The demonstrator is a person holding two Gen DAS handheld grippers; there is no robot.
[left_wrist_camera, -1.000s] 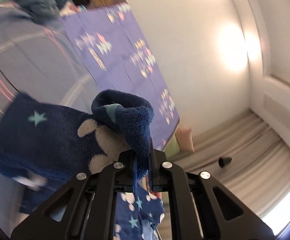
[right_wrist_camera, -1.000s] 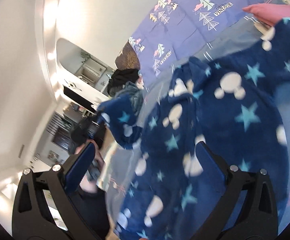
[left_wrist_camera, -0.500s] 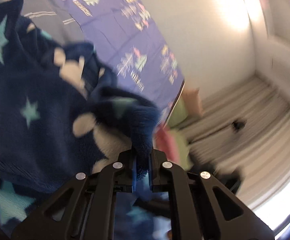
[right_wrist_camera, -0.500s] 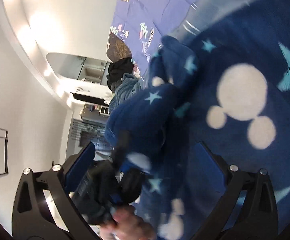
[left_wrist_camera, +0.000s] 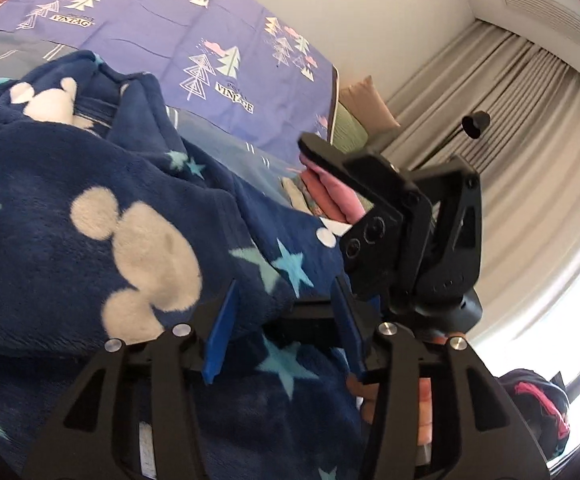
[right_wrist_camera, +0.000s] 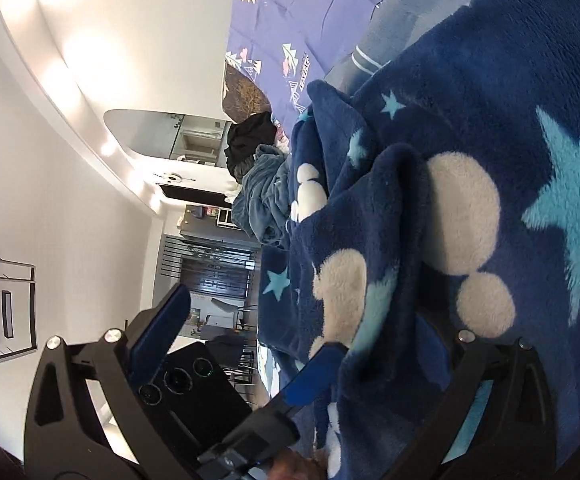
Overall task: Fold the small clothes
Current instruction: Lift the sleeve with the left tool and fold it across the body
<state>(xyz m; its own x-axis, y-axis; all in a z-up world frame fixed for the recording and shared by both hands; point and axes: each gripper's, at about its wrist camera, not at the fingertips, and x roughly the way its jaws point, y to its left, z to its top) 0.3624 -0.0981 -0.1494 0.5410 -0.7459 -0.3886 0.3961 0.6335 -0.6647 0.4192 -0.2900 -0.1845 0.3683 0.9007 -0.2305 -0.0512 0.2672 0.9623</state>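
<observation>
Left wrist view: your left gripper [left_wrist_camera: 286,320] hangs low over the navy star fleece [left_wrist_camera: 90,208], fingers spread, a fold of fleece between them, unclamped. Your right gripper [left_wrist_camera: 385,216] crosses just ahead; pink folded clothes [left_wrist_camera: 333,196] lie beyond on the purple sheet [left_wrist_camera: 162,36]

Right wrist view: your right gripper [right_wrist_camera: 301,340] stands wide apart, fleece [right_wrist_camera: 469,160] bunched against one finger. Only here: grey garment pile [right_wrist_camera: 262,196]

Purple sheet [left_wrist_camera: 210,32]: printed "VINTAG" beside tree motifs near its upper-left corner; repeated print mid-sheet appears upside down.
</observation>
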